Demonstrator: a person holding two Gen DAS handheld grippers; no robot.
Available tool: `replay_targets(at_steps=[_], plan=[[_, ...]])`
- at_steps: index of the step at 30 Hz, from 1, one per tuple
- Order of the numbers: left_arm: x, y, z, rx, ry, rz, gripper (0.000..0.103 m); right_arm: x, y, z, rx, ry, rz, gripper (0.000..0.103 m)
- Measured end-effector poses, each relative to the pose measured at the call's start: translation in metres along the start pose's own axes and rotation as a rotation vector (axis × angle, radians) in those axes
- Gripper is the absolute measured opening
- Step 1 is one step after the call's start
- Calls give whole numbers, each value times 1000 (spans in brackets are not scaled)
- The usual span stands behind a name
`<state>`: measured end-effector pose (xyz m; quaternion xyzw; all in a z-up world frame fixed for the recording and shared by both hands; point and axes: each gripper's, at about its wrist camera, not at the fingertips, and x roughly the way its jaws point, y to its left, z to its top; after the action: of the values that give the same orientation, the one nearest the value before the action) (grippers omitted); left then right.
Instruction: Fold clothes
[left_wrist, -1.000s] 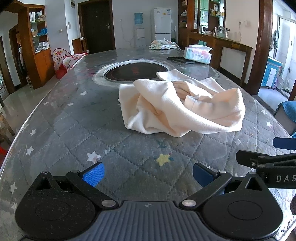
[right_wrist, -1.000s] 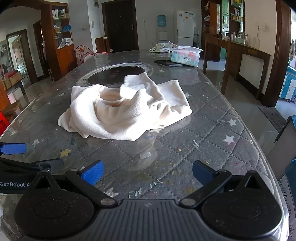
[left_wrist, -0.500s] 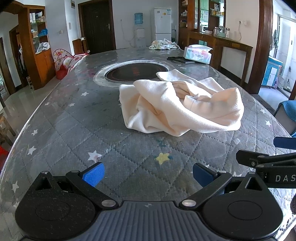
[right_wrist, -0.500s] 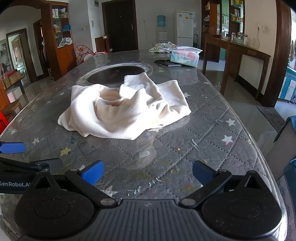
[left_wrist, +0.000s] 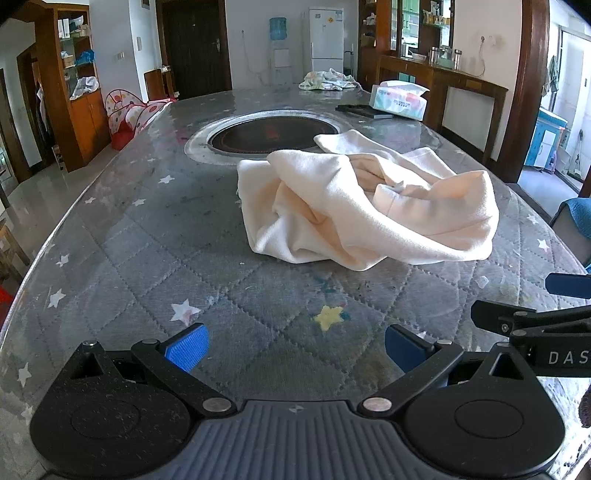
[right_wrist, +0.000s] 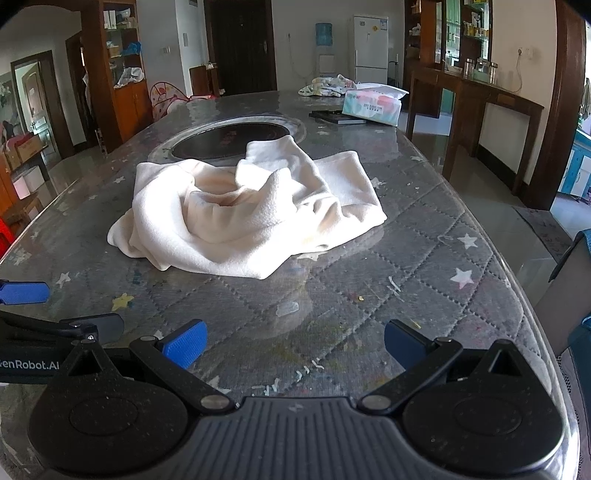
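At the right edge of the left wrist view, the black body of the right tongs (left_wrist: 554, 317) bears white letters "DAS", cut off by the frame. At the lower left of the right wrist view, the left tongs (right_wrist: 33, 332) read "enRobot.AI". Print on the tissue pack (right_wrist: 371, 105) is too small to read.

The desk (left_wrist: 147, 236) has a grey quilted cover with stars under a clear sheet. A crumpled cream garment (left_wrist: 365, 206) lies mid-desk, just before a round inset plate (left_wrist: 271, 134). Farther back: tissue pack (left_wrist: 399, 99), dark flat item (left_wrist: 364, 110) (unclear what), patterned cloth (left_wrist: 327, 79).
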<state>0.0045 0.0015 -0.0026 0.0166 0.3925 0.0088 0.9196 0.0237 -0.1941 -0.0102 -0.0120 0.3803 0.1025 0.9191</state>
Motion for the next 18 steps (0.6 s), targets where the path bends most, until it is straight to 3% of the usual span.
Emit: replay_targets(at_steps=[18], plan=[[9,2,3,-1,18,0,103,10,1,4,1,14,0,103]])
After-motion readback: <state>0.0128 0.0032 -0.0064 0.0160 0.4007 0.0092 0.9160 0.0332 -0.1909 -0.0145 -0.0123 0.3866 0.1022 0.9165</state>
